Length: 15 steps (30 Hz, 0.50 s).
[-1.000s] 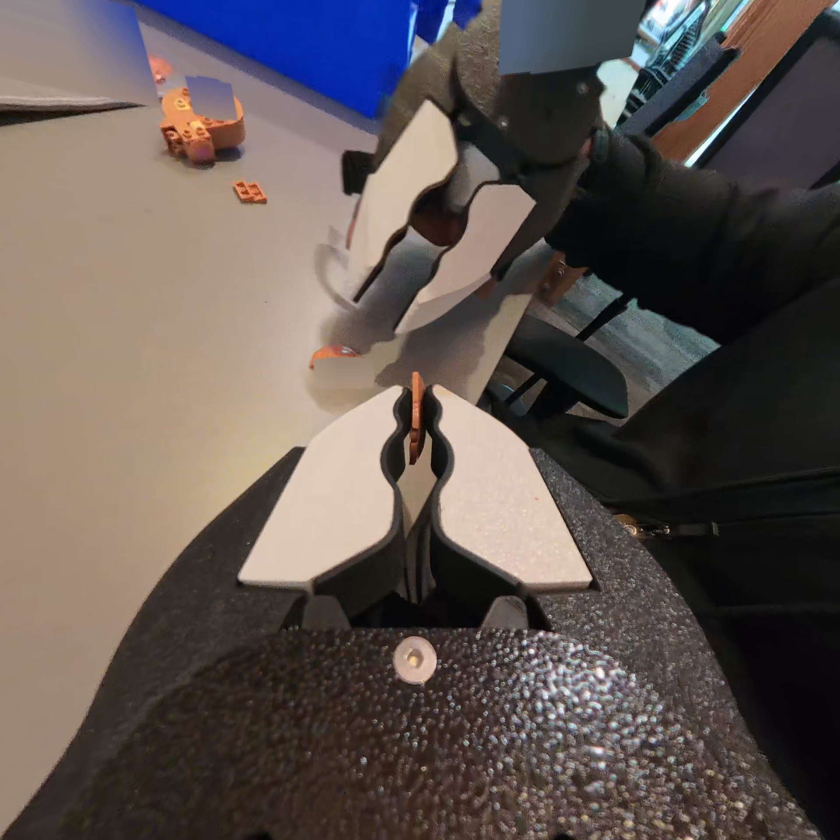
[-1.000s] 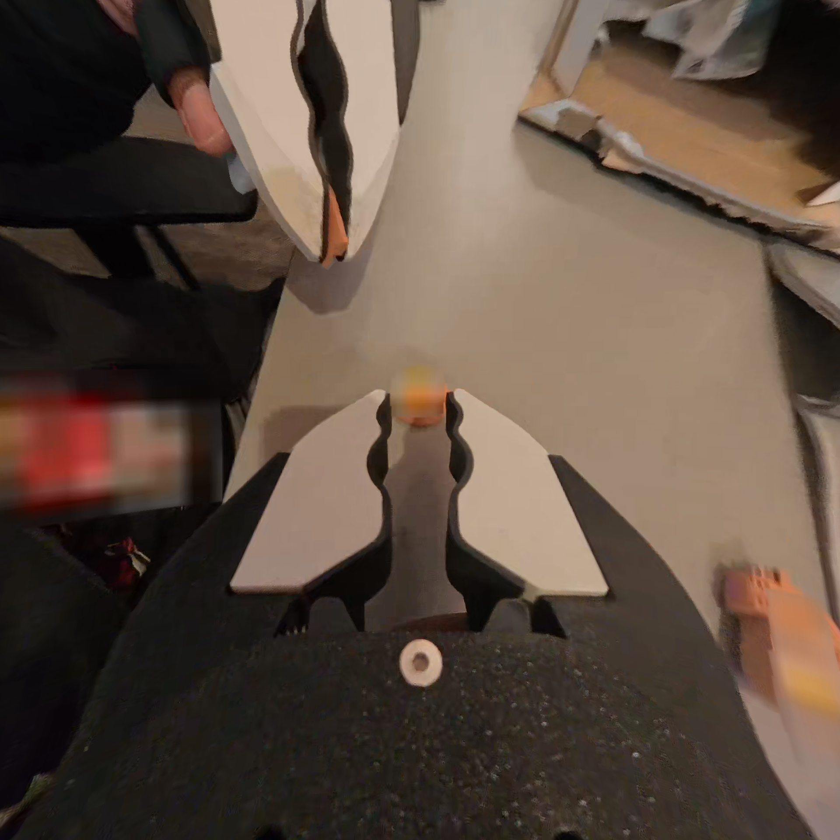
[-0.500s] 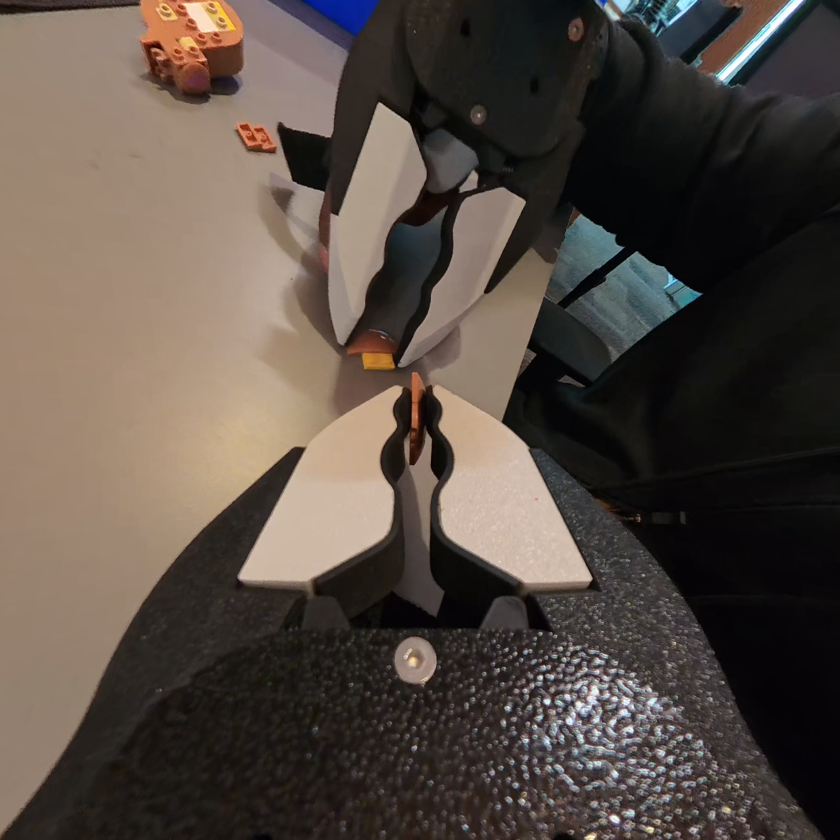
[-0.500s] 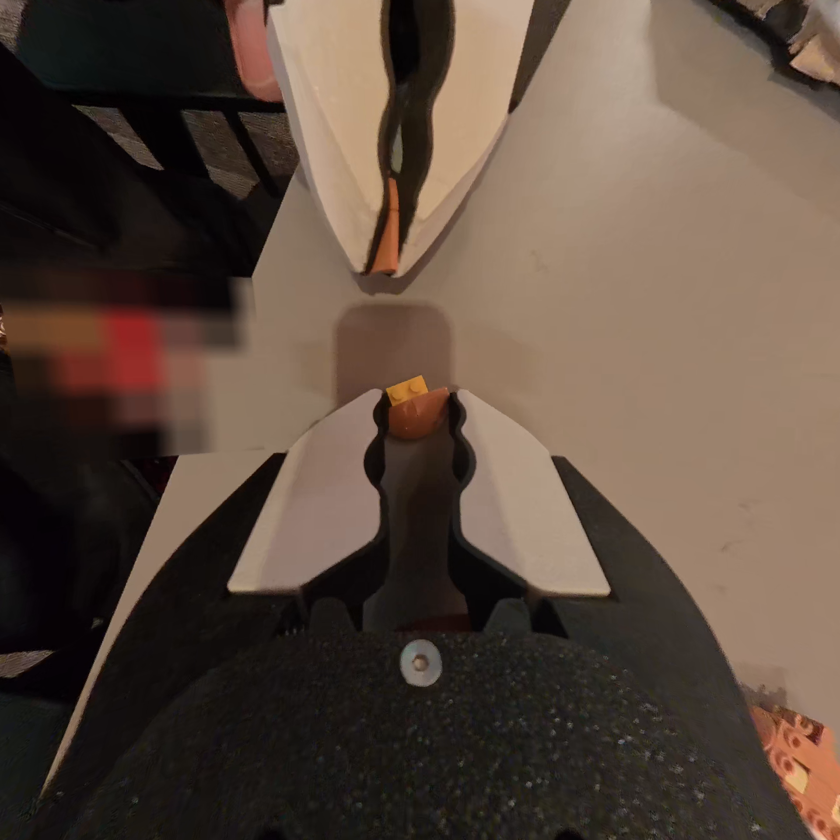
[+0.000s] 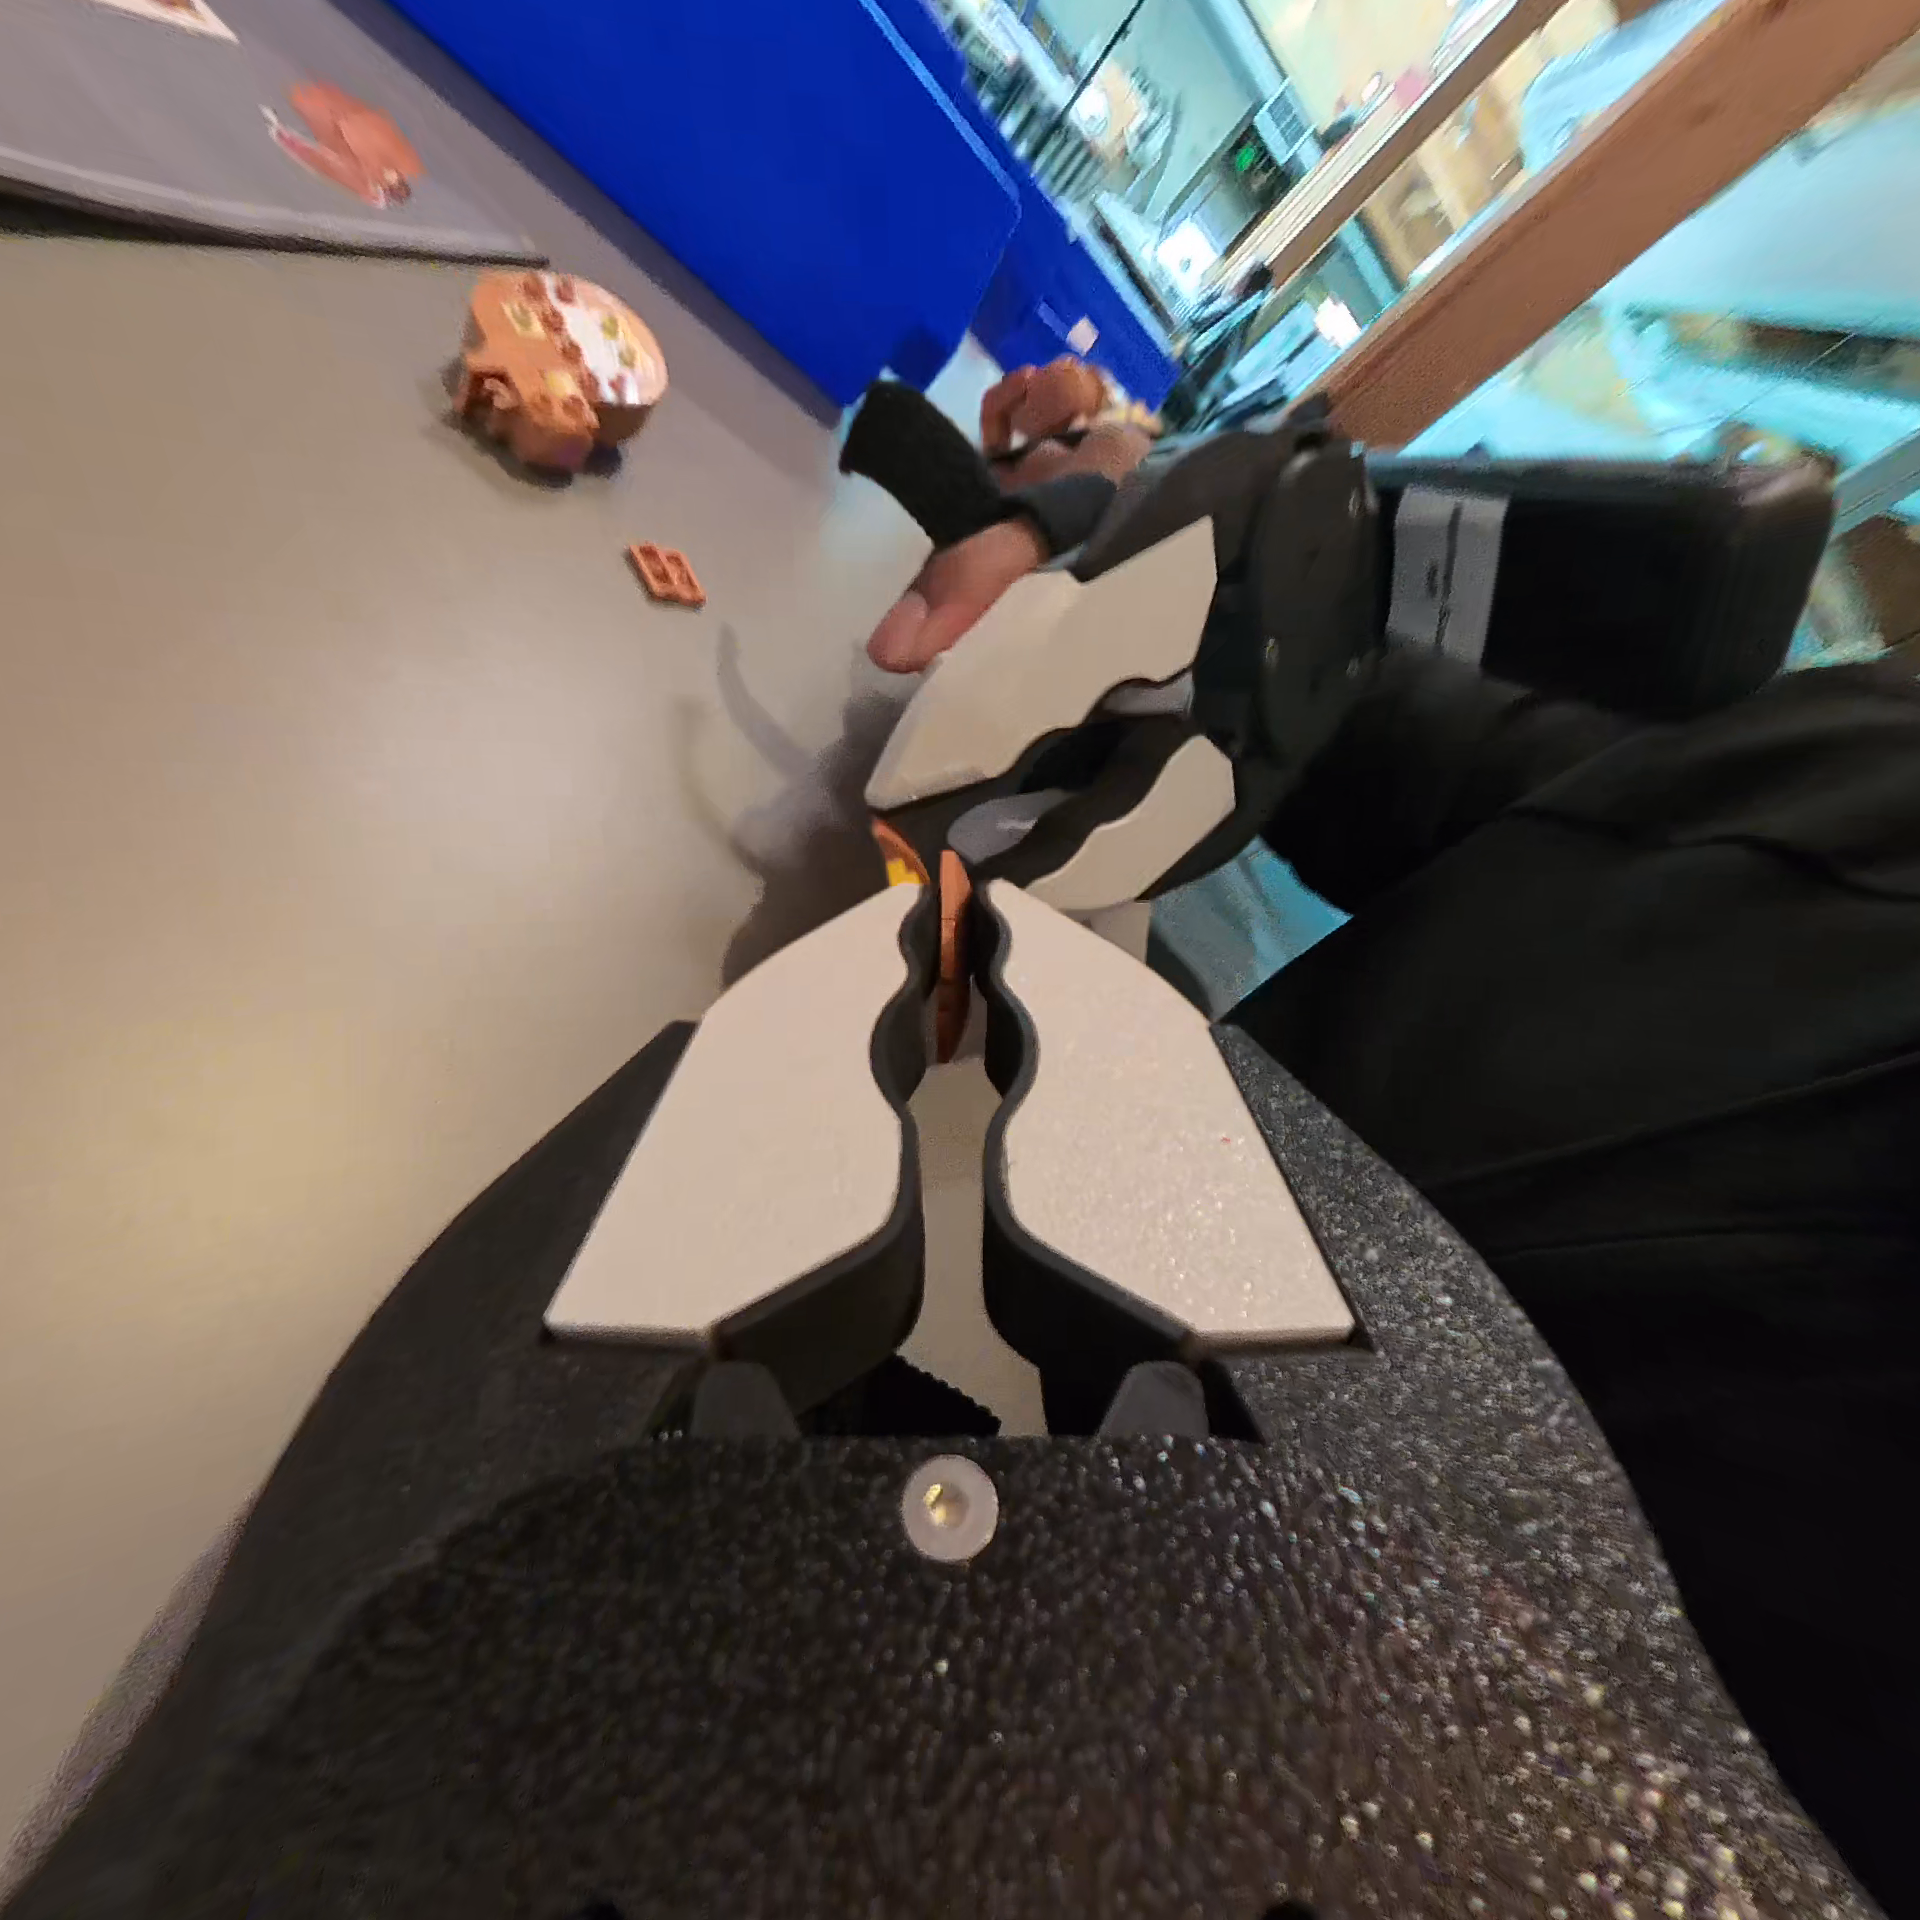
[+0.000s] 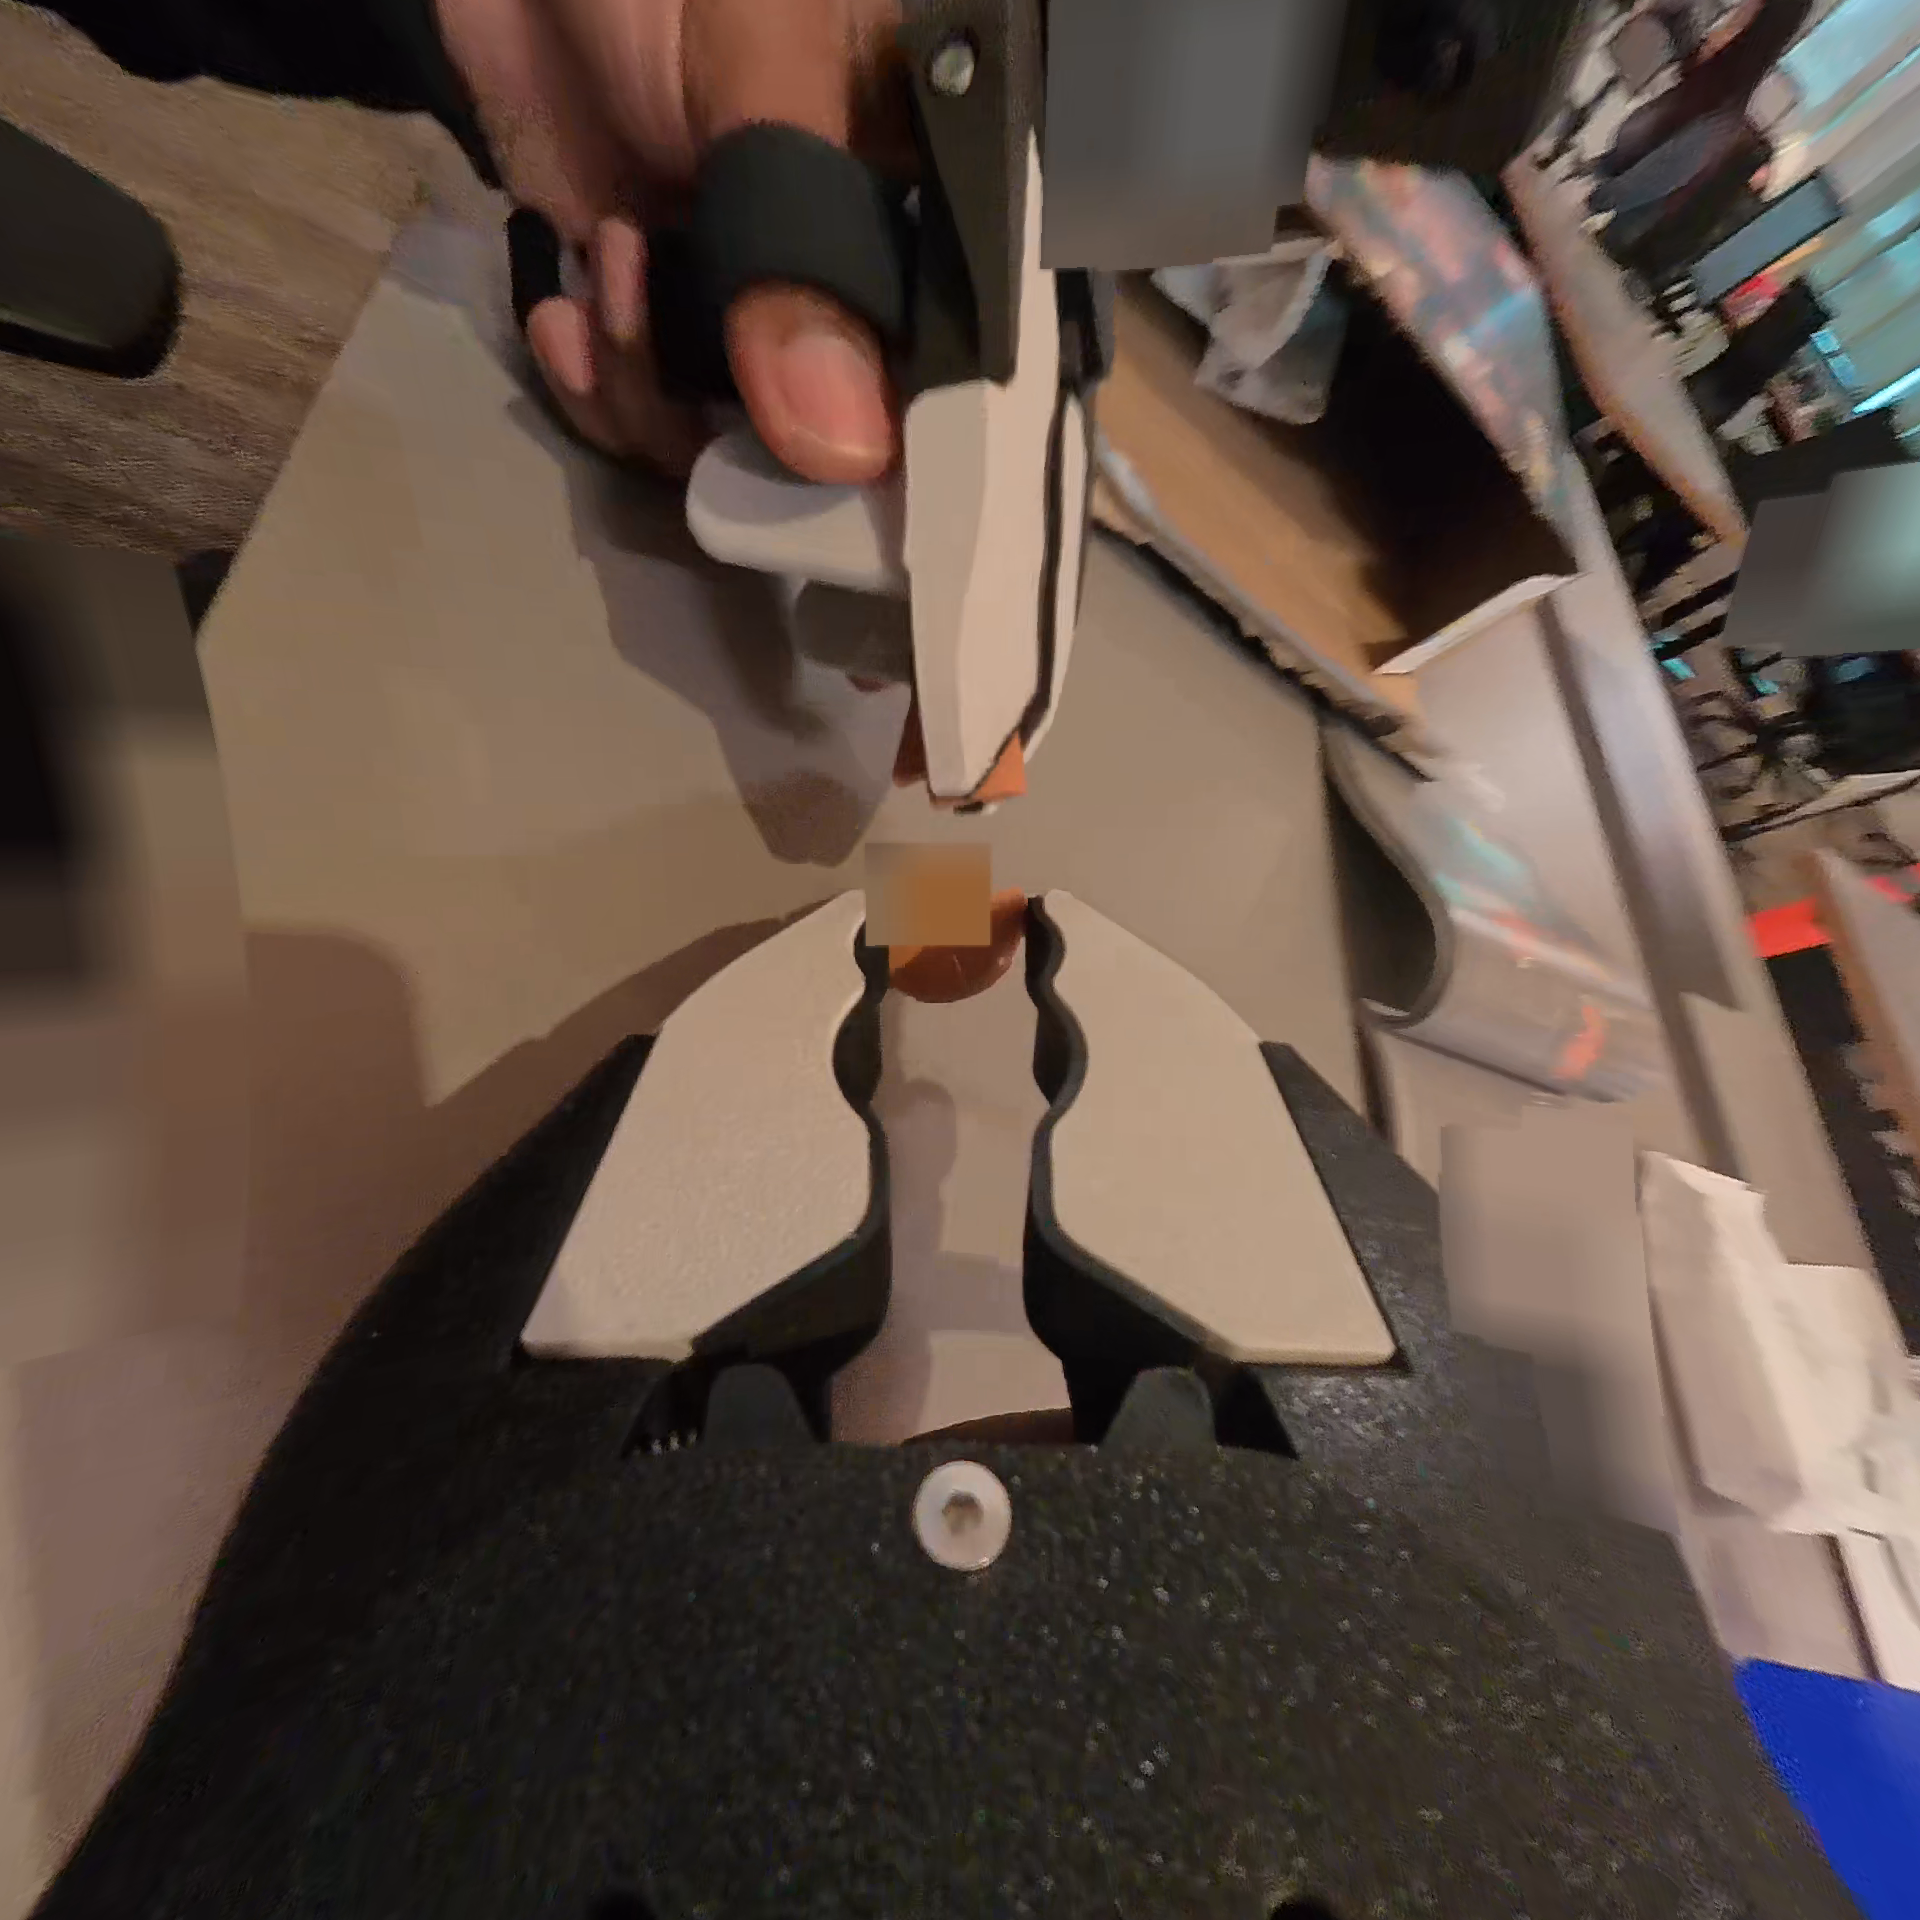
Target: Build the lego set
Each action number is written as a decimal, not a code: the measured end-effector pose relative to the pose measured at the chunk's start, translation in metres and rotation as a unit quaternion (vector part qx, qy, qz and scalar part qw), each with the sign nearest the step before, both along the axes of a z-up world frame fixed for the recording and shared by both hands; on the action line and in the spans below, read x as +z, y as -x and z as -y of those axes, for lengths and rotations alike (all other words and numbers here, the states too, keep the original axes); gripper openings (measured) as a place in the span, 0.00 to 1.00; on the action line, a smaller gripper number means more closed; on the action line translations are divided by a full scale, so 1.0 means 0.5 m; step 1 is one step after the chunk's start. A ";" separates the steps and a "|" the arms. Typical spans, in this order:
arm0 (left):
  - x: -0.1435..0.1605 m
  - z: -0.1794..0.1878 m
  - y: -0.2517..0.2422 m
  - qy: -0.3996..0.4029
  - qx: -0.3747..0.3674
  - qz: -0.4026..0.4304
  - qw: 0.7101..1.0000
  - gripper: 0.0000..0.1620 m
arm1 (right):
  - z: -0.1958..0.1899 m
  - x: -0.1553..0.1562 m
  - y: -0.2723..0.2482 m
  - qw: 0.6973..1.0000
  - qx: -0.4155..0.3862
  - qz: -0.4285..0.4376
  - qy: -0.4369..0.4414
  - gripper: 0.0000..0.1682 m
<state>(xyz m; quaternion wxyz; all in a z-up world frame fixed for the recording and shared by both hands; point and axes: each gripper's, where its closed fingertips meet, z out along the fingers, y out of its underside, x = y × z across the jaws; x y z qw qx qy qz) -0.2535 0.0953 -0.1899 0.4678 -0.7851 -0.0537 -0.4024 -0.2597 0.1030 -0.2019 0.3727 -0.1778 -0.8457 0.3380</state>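
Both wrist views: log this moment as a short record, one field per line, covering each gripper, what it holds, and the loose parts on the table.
left gripper: shut on thin brown piece, held edge-on between the tips
right gripper: shut on rounded brown piece, partly under a mosaic patch
gap between held pieces: small, tips nearly meeting; contact cannot be told
table: grey
partial build: brown, on table, far left in left wrist view
small flat plate: brown, lying loose near the build

Open table (image 5: 260,935) to the left. Ahead, blocked by right gripper (image 5: 914,821), tips nearly touching. Farther off: model (image 5: 561,374), plate (image 5: 666,572).
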 end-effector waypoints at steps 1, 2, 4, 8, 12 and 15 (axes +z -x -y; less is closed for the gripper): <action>0.007 -0.012 0.011 -0.006 0.001 0.018 1.000 0.03 | -0.007 0.009 0.009 1.000 -0.007 -0.013 0.000 0.15; 0.015 -0.025 0.023 -0.014 0.004 0.034 0.999 0.03 | -0.016 0.017 0.019 1.000 -0.014 -0.020 0.002 0.15; 0.028 -0.051 0.046 -0.023 0.001 0.066 0.998 0.03 | -0.038 0.028 0.039 0.999 -0.031 -0.028 0.016 0.15; 0.033 -0.098 0.079 -0.025 -0.010 0.087 0.996 0.03 | -0.084 0.040 0.068 0.995 -0.068 -0.036 0.066 0.15; 0.043 -0.130 0.084 -0.041 -0.034 0.126 0.991 0.03 | -0.123 0.031 0.076 0.993 -0.100 -0.038 0.058 0.15; 0.052 -0.144 0.085 -0.054 -0.043 0.133 0.989 0.03 | -0.129 0.027 0.074 0.992 -0.106 -0.032 0.067 0.15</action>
